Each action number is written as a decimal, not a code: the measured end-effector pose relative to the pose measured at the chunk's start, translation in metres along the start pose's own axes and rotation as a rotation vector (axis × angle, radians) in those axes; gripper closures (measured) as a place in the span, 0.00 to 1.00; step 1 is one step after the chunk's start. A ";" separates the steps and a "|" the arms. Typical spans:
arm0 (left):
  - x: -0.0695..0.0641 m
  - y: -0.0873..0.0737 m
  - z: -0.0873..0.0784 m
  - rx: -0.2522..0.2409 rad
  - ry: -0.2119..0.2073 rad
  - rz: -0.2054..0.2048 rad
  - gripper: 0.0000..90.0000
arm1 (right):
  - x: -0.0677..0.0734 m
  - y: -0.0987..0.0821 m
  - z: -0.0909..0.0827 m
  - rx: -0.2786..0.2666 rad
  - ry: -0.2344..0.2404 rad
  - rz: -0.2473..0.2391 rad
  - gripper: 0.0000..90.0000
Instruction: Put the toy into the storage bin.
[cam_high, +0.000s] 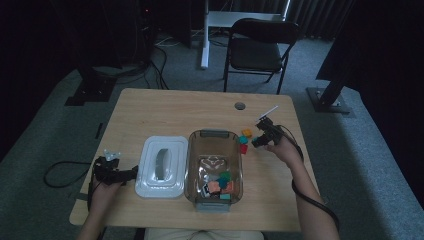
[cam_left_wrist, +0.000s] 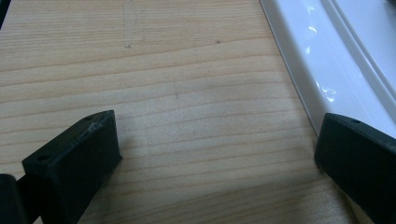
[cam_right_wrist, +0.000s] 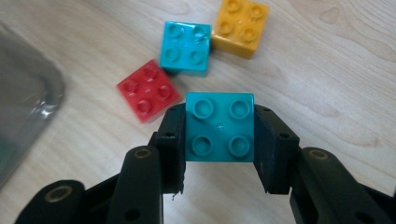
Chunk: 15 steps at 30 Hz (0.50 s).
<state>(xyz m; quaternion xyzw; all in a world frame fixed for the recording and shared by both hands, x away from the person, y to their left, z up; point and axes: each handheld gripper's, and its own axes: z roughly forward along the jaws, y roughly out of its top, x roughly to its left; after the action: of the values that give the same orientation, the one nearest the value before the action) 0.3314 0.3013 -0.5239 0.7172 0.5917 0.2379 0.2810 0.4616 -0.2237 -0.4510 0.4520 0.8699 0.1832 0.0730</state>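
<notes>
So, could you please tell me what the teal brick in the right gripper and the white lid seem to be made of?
Teal brick: likely moulded plastic, smooth with a slight sheen, four crisp round studs on top. White lid: probably glossy plastic too, judging by the sharp bright highlights along its rounded rim.

High view dim, dark surroundings; gripper views brighter, soft. Glare streaks on glossy white plastic lid (cam_left_wrist: 327, 60) right of left gripper (cam_left_wrist: 219, 158).
</notes>
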 end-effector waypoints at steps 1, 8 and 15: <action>0.000 0.000 0.000 0.000 0.000 0.000 0.01 | 0.001 -0.001 -0.001 -0.002 0.002 -0.002 0.65; 0.000 0.000 0.000 0.000 0.000 0.000 0.01 | 0.016 -0.015 -0.020 -0.022 0.018 -0.045 0.65; 0.000 0.000 0.000 0.001 0.000 0.000 0.01 | 0.031 -0.024 -0.048 -0.067 0.036 -0.093 0.65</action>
<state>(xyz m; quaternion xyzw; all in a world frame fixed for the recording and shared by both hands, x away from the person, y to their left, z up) 0.3314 0.3013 -0.5239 0.7173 0.5917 0.2380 0.2807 0.4111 -0.2233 -0.4146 0.4049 0.8847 0.2165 0.0809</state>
